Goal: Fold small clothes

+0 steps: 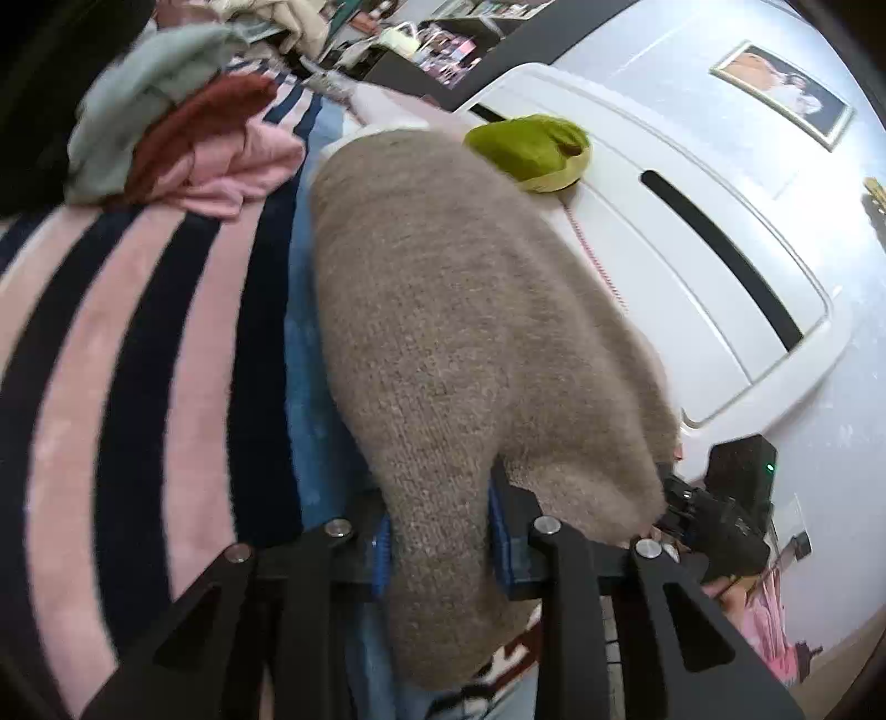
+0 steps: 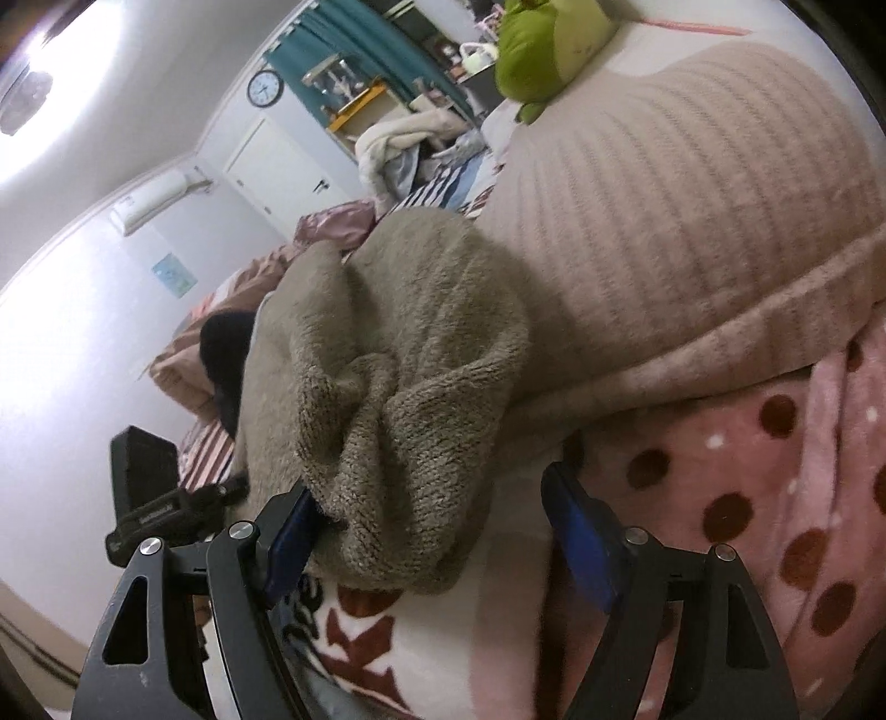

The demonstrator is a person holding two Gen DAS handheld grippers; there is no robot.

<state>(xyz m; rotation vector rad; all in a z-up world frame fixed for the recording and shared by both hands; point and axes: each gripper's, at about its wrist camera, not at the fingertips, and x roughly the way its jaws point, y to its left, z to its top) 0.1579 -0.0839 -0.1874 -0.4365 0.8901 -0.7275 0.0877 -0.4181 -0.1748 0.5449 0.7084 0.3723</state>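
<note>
Left gripper (image 1: 437, 545): jaws pinching one end of the grey-brown knit garment (image 1: 443, 310), lifted off the bed (image 1: 127, 343). Right gripper (image 2: 437, 531): jaws spread, bunched far end of the garment between them, touching the left pad only. No fold visible yet; likely early stage. Heap of other small clothes (image 1: 183, 133) near, apparently unsorted. Green plush toy (image 2: 531, 50) beyond.

Both grippers: left (image 1: 437, 540), right (image 2: 437, 531); black linkage arms, silver screws, blue finger pads (image 2: 581, 531).
</note>
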